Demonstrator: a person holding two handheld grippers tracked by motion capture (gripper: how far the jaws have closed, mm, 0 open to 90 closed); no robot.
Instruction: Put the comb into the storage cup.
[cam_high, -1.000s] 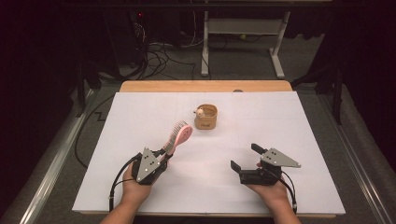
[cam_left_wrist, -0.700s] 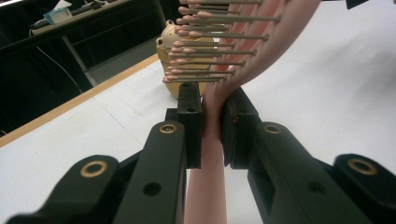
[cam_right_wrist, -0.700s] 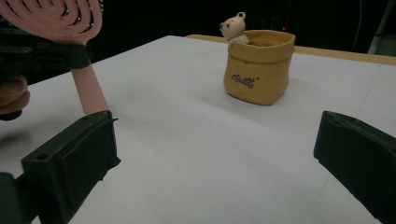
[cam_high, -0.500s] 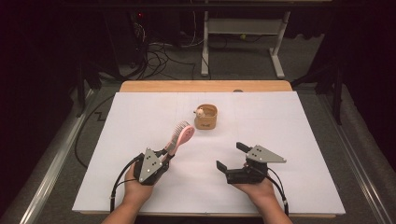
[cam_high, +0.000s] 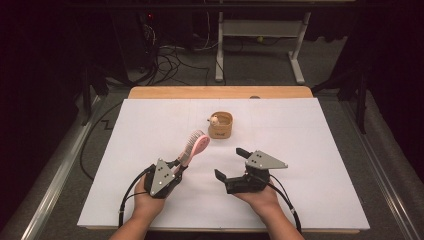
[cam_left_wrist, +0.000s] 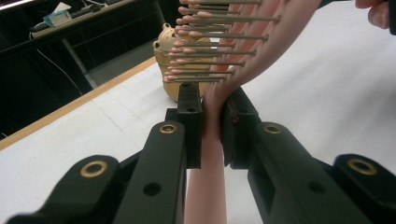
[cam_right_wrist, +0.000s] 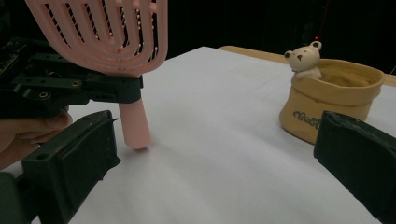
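A pink hairbrush (cam_high: 195, 144) stands tilted with its bristled head up, my left gripper (cam_high: 179, 164) shut on its handle. In the left gripper view the handle (cam_left_wrist: 208, 140) sits pinched between the two pads, with the bristles above. A tan sack-shaped pot (cam_high: 221, 125) with a small bear on its rim stands behind the brush on the white sheet. To the right of the brush, my right gripper (cam_high: 229, 163) is open with nothing between its fingers. In the right gripper view the brush (cam_right_wrist: 107, 37) is at upper left, its handle end touching the sheet, and the pot (cam_right_wrist: 331, 100) at right.
A white sheet (cam_high: 325, 150) covers the table, and a wooden edge (cam_high: 220, 92) shows at the back. Beyond the table, cables (cam_high: 170, 60) lie on the dark floor beside a white metal frame (cam_high: 260, 35).
My right gripper has moved left across the sheet toward the brush, still open. The left gripper and the brush have stayed put.
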